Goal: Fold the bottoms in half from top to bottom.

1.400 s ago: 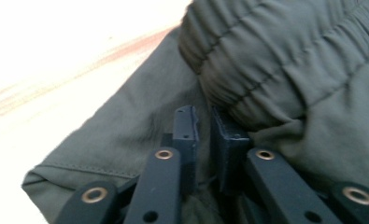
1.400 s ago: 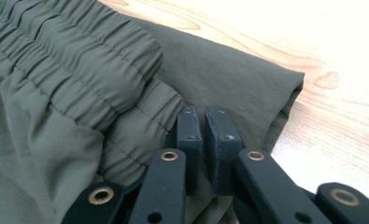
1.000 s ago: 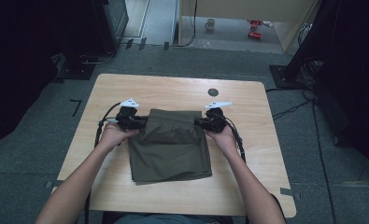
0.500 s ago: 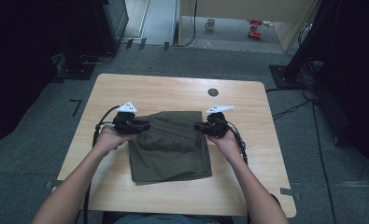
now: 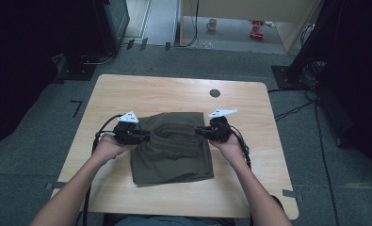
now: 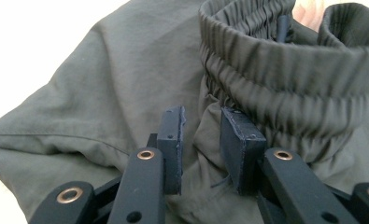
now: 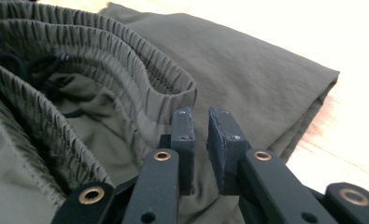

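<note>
1. Plainly, the left gripper (image 6: 201, 140) has its jaws clamped on a pinch of olive cloth just under the elastic waistband (image 6: 285, 60); a fold of fabric runs up between the two black pads (image 6: 170, 140), so this is a grasp, not a rest.
2. Likewise the right gripper (image 7: 200, 140) bites the garment at the waistband's other end; its pads (image 7: 222, 144) stand close together with cloth nipped between them, and the gathered band curls away toward ten o'clock in the right gripper view.
3. Outward from the jaws, the olive shorts (image 5: 172, 150) lie near the middle of the wooden table (image 5: 127, 89); the waistband end is lifted and bowed open between the two grippers, while the leg end stays flat on the wood toward six o'clock.
4. Holding both ends of the band seems meant to keep the cloth taut and even, so that it can be carried over as one edge; my judgement is a fold of the waist end toward the person.
5. In the high view the left gripper (image 5: 143, 136) sits at nine o'clock of the shorts and the right gripper (image 5: 201, 132) at three o'clock; each hand (image 5: 109, 147) grips from behind, cables trailing toward the table's near edge.
6. A small dark round mark (image 5: 215, 92) on the table lies at twelve o'clock, well apart from the cloth.
</note>
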### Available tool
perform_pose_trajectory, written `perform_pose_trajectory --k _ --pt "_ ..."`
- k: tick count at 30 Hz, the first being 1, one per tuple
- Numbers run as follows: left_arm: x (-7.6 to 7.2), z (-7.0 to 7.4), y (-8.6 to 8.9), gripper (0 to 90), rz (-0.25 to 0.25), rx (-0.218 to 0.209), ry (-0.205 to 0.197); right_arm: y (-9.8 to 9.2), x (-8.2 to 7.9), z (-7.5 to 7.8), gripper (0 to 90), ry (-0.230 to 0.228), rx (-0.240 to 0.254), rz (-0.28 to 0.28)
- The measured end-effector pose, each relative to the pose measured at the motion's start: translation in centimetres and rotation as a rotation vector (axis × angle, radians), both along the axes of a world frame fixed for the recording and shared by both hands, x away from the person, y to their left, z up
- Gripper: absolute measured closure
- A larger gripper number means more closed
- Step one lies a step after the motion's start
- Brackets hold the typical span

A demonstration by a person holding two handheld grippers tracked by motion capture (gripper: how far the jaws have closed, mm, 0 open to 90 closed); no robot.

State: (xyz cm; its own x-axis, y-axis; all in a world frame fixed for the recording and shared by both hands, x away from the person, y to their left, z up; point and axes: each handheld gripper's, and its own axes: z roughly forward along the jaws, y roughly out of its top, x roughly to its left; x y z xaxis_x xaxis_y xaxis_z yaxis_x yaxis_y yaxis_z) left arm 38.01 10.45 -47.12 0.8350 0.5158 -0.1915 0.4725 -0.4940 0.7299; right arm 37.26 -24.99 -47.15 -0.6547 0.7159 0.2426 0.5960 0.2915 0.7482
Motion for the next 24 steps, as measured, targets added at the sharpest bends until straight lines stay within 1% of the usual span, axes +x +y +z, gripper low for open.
perform_pose_trajectory --k 2,3,5,6,9,10,12,13,15,16,17,18,19,22,24 --pt "-0.4 0.1 0.0 68.9 -0.007 0.005 -0.001 -0.1 -0.6 0.2 80.0 -0.013 0.001 0.008" --pt "-0.7 0.1 0.0 68.4 -0.013 0.006 -0.002 -0.2 -1.2 0.4 79.6 -0.022 0.001 0.018" --pt "-0.9 0.1 0.1 68.1 -0.014 0.007 -0.002 -0.2 -1.5 0.4 79.6 -0.028 0.003 0.02" --pt "-1.1 0.0 0.1 67.3 -0.016 0.007 -0.002 -0.3 -2.1 0.5 79.3 -0.028 0.003 0.027" --pt "-1.8 0.0 0.1 66.7 -0.024 0.011 -0.002 -0.4 -2.5 0.6 78.7 -0.017 0.002 0.035" --pt "-2.1 0.0 0.2 66.3 -0.026 0.011 -0.002 -0.5 -2.7 0.6 78.3 -0.02 0.003 0.038" --pt "-2.5 -0.1 0.2 66.0 -0.032 0.011 -0.002 -0.7 -3.1 0.7 76.6 -0.028 0.016 0.044" --pt "-2.7 -0.1 0.3 64.6 -0.035 0.014 -0.005 -1.0 -3.2 0.9 76.4 -0.018 0.025 0.047" --pt "-3.1 -0.1 0.4 64.3 -0.039 0.008 -0.004 -1.1 -3.3 0.9 76.6 -0.022 0.025 0.043" --pt "-3.3 -0.1 0.4 63.3 -0.041 0.01 -0.005 -1.4 -3.3 1.1 77.7 -0.039 0.033 0.026" --pt "-3.4 -0.1 0.5 63.3 -0.041 0.007 -0.007 -1.4 -3.3 1.1 77.7 -0.039 0.033 0.026" --pt "-3.5 -0.1 0.5 62.1 -0.041 0.005 -0.01 -1.5 -3.2 1.2 79.4 -0.055 0.034 0.008" --pt "-3.5 -0.1 0.4 61.6 -0.039 0.007 -0.013 -1.4 -3.1 1.1 79.7 -0.058 0.025 0.001" --pt "-3.4 -0.1 0.3 60.8 -0.02 0.008 -0.014 -0.7 -2.9 0.5 79.8 -0.043 -0.005 0.012" --pt "-3.4 0.0 0.3 60.5 -0.014 0.008 -0.013 -0.4 -2.8 0.3 79.7 -0.035 -0.012 0.018"
